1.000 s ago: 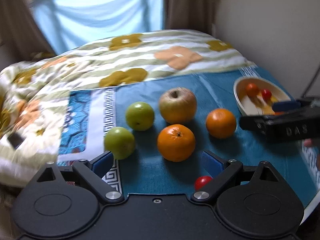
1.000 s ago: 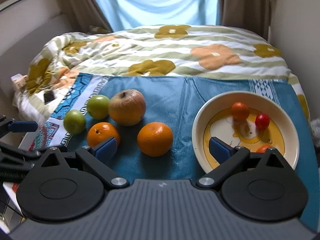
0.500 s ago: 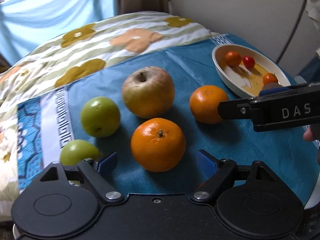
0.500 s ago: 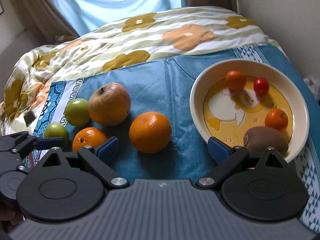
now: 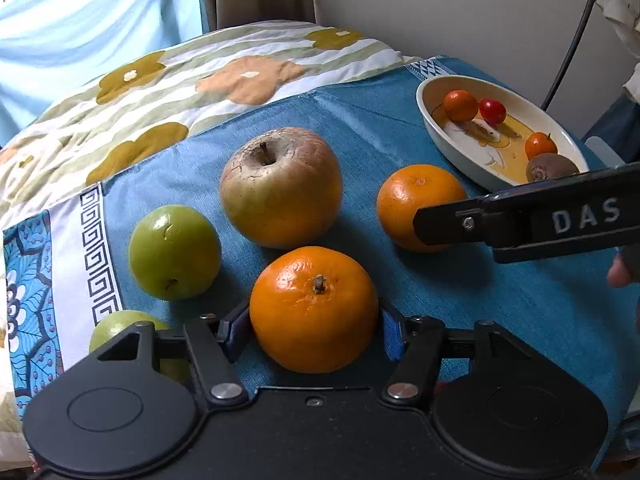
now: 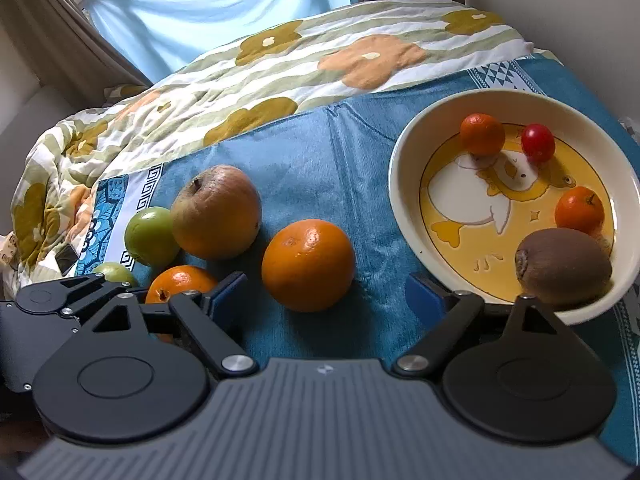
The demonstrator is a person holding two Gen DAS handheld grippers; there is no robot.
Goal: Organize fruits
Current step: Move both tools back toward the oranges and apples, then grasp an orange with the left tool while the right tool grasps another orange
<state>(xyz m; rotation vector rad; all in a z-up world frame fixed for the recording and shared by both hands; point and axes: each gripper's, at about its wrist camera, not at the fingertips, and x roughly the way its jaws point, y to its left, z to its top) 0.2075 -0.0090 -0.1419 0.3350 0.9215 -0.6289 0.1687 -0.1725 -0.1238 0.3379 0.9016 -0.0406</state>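
**Near orange bracketed by left gripper; bowl part-filled**

Step in hand (judged): the grasp on the near orange (image 5: 314, 309), lower centre of the left wrist view. To do it well, close squarely across the widest part, pads level, so the round skin does not squirt forward into the apple (image 5: 281, 187) just above it; lift straight before carrying toward the bowl (image 5: 434, 128), upper right.

Left gripper (image 5: 313, 326): jaws about orange-wide, one blue pad on each flank of the fruit. Whether they are touching or a hair off cannot be told.

Right gripper (image 6: 326, 292): jaws spread wide, holding nothing; second orange (image 6: 308, 265) sits on the blue cloth (image 6: 320, 168) just ahead of the gap.

Loose stock: two green fruits (image 5: 174, 252), left of frame.

Bowl contents, right wrist view: kiwi (image 6: 564, 272), two small oranges (image 6: 482, 134), one red tomato (image 6: 538, 143).
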